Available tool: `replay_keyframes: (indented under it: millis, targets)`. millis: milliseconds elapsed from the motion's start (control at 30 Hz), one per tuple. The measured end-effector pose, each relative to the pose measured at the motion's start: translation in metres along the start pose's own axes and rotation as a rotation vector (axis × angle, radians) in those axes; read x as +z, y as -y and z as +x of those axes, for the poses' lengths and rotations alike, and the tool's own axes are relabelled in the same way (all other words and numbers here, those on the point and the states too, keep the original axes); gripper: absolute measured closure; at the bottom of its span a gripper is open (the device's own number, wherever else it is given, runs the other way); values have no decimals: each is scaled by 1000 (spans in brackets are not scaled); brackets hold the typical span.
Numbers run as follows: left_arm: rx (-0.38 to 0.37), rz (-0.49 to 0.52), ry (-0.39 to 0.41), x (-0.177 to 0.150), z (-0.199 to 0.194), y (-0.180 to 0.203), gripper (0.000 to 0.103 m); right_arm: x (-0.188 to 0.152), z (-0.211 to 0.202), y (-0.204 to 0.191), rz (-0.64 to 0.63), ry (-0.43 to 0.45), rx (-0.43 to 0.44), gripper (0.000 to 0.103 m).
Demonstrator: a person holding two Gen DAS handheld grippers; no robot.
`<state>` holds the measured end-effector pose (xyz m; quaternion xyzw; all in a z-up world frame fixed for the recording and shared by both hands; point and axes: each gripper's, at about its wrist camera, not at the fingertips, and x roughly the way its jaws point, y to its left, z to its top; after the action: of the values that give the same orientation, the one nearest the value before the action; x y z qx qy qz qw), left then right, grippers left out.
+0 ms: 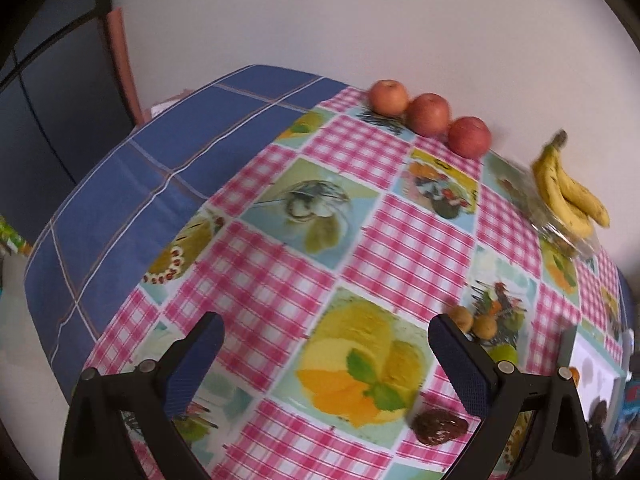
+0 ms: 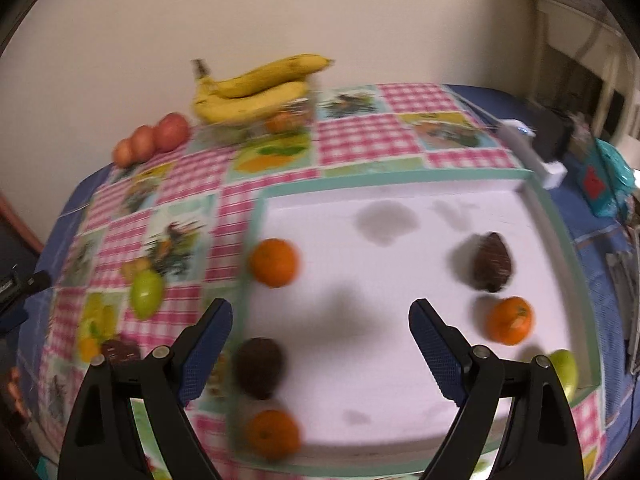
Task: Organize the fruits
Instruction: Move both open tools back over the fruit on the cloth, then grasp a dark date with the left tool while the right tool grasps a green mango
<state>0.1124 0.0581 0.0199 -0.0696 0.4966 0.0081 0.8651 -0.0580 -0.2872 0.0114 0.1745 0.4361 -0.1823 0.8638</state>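
Note:
My left gripper (image 1: 325, 342) is open and empty above the patterned tablecloth. A dark brown fruit (image 1: 439, 427) lies just inside its right finger; two small yellow fruits (image 1: 472, 320) and a green one (image 1: 505, 354) lie past that finger. Three red apples (image 1: 428, 115) line the wall. My right gripper (image 2: 320, 330) is open and empty over a white tray (image 2: 400, 392). The tray holds three oranges (image 2: 275, 262) (image 2: 510, 320) (image 2: 273, 434), two dark brown fruits (image 2: 491, 263) (image 2: 258, 367) and a green fruit (image 2: 565, 372).
Bananas (image 2: 256, 88) rest on a clear bowl (image 2: 256, 128) by the wall, also in the left wrist view (image 1: 568, 196). A green fruit (image 2: 146, 293) and a dark fruit (image 2: 120, 351) lie left of the tray. A white device (image 2: 532, 152) and teal box (image 2: 608, 184) sit at the right.

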Motion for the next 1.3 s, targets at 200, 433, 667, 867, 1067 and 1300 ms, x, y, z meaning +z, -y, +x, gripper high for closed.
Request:
replay_keyframes:
  millis: [200, 433, 667, 867, 1067, 1300]
  targets:
    - [-1, -57, -18, 4, 7, -24, 0, -4, 3, -46, -90, -23, 88, 13]
    - [-47, -34, -36, 1, 16, -23, 0, -18, 17, -92, -191, -91, 111, 13]
    - [-119, 21, -78, -10, 25, -3, 0, -15, 20, -107, -196, -76, 129, 13]
    - [-204, 83, -220, -26, 36, 22, 0, -14, 25, -96, -169, -116, 90, 13]
    - [-218, 158, -240, -41, 33, 46, 2, -10, 21, -84, -141, -116, 54, 13]
    - [-326, 163, -344, -55, 40, 63, 35, -8, 21, -72, -115, -118, 49, 13]
